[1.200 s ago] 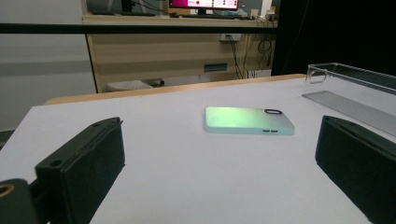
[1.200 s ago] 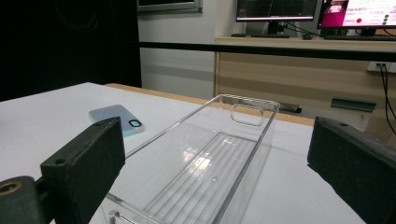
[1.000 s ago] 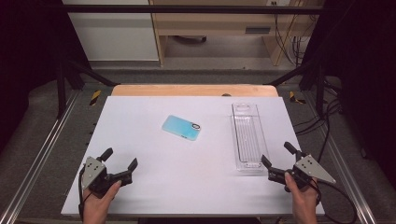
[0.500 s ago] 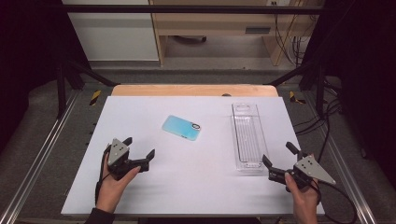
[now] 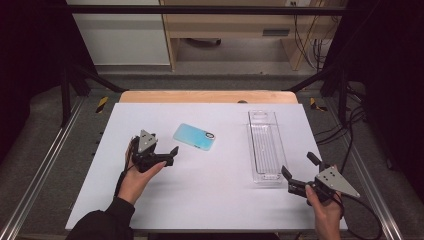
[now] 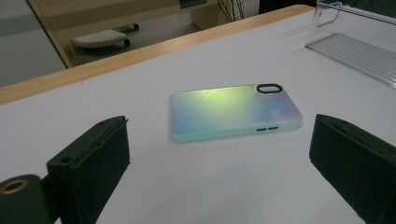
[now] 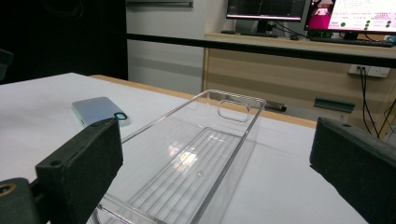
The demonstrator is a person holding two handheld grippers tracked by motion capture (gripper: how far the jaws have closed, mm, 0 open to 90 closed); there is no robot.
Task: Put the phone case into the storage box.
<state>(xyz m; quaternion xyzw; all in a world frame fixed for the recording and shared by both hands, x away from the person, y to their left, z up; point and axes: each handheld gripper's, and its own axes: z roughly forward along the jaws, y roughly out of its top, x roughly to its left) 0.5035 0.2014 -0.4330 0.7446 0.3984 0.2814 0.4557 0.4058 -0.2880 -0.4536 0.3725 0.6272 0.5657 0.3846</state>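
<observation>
Left claw has been carried up the bench toward the phone case, jaws apart, case not yet gripped. Right claw, just widened, empty, waits at the clear tray. Pick-up and placing remain.

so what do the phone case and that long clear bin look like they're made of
The phone case looks like plastic or soft rubbery material with a pearly, iridescent sheen shifting from mint to pale lilac; which of the two the look leaves open. The long bin looks like hard clear plastic, possibly acrylic: fully see-through, glossy, with a ribbed floor and a cut-out handle.
</observation>
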